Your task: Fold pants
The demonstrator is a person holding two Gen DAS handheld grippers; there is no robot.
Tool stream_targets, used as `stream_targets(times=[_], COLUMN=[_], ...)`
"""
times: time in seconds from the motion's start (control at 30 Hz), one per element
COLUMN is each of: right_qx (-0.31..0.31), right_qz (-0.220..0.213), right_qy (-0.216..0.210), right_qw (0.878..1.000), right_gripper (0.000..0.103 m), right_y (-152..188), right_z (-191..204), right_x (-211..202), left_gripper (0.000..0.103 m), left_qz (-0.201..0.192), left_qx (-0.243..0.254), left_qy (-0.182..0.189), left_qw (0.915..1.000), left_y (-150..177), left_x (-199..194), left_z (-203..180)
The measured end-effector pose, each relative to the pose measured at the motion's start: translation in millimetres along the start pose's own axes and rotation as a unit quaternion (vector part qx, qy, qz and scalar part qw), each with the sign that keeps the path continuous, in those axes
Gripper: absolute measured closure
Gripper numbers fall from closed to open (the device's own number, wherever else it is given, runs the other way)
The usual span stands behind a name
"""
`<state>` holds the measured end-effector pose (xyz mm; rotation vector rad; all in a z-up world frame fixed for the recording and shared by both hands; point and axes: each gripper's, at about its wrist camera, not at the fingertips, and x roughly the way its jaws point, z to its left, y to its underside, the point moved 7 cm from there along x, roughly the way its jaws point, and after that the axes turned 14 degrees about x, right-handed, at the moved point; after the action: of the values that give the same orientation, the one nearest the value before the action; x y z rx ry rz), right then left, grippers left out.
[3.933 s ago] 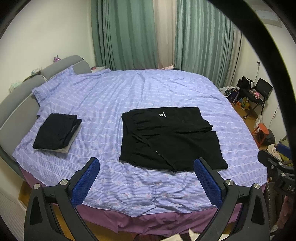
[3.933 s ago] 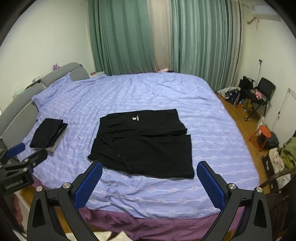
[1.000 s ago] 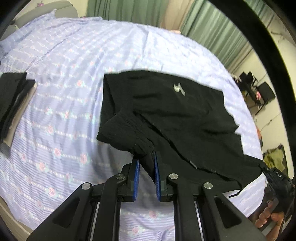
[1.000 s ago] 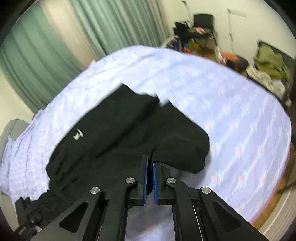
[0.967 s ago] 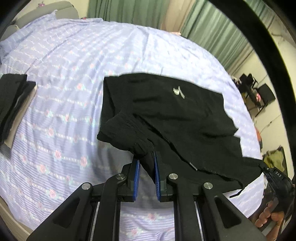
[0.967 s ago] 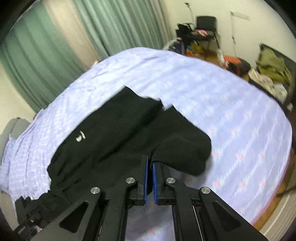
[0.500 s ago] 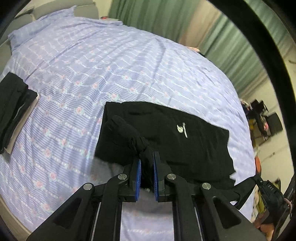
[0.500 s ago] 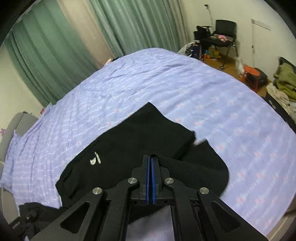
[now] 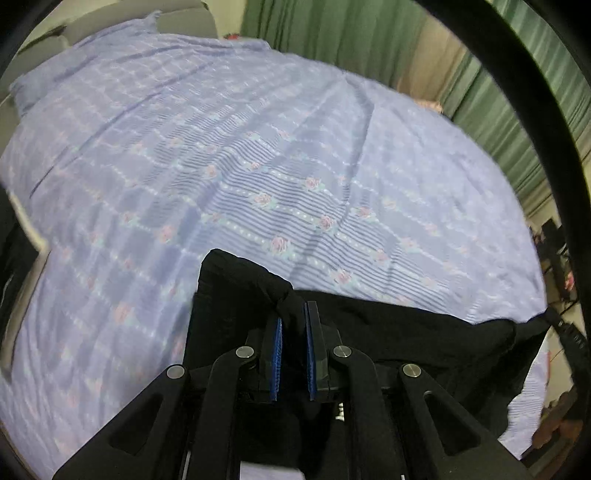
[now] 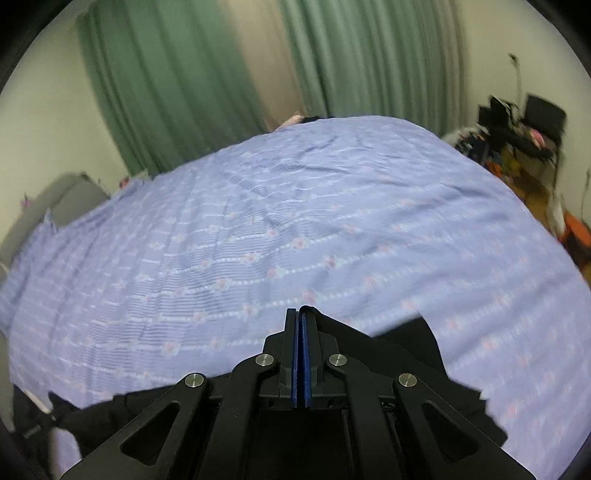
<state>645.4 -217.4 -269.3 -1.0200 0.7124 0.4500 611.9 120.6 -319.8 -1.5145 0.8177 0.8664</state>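
Bed [image 9: 258, 155] | green curtains [image 10: 177, 74] behind | black pants [image 9: 406, 332] pinched, both grippers

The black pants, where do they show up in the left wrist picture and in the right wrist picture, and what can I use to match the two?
Left wrist view: the black pants fill the lower middle and right, a bunched edge pinched in the left gripper.
Right wrist view: the pants lie low, behind the shut right gripper, spreading to both sides.
Shared landmark: the green curtains beyond the purple bedspread.
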Motion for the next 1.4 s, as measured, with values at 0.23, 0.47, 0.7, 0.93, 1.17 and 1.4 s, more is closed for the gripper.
stream_targets(times=[0.23, 0.47, 0.7, 0.93, 1.17, 1.4], right_qx=[-0.043, -0.034, -0.093, -0.093, -0.020, 0.005], right_qz=[0.054, 0.052, -0.035, 0.028, 0.092, 0.121], right_qy=[0.025, 0.018, -0.017, -0.010, 0.025, 0.024], right_qw=[0.997, 0.998, 0.995, 0.995, 0.995, 0.992], right_gripper=[0.100, 0.031, 0.027, 0.027, 0.028, 0.040], right_y=[16, 23, 18, 82, 132, 159], right_z=[6, -7, -19, -93, -155, -174], right_x=[74, 62, -49, -113, -112, -93], left_gripper=[0.090, 0.024, 0.009, 0.011, 0.024, 0.057], left_qz=[0.058, 0.050, -0.085, -0.110, -0.061, -0.009], left_qx=[0.043, 0.096, 0.223, 0.400, 0.499, 0.544], left_qy=[-0.014, -0.031, -0.021, 0.135, 0.195, 0.189], left_qw=[0.9973, 0.9937, 0.9710, 0.8999, 0.8418, 0.8178], left_y=[-6, -15, -7, 84, 146, 171], left_x=[60, 52, -47, -68, -25, 30], left_z=[-2, -10, -50, -169, -244, -268])
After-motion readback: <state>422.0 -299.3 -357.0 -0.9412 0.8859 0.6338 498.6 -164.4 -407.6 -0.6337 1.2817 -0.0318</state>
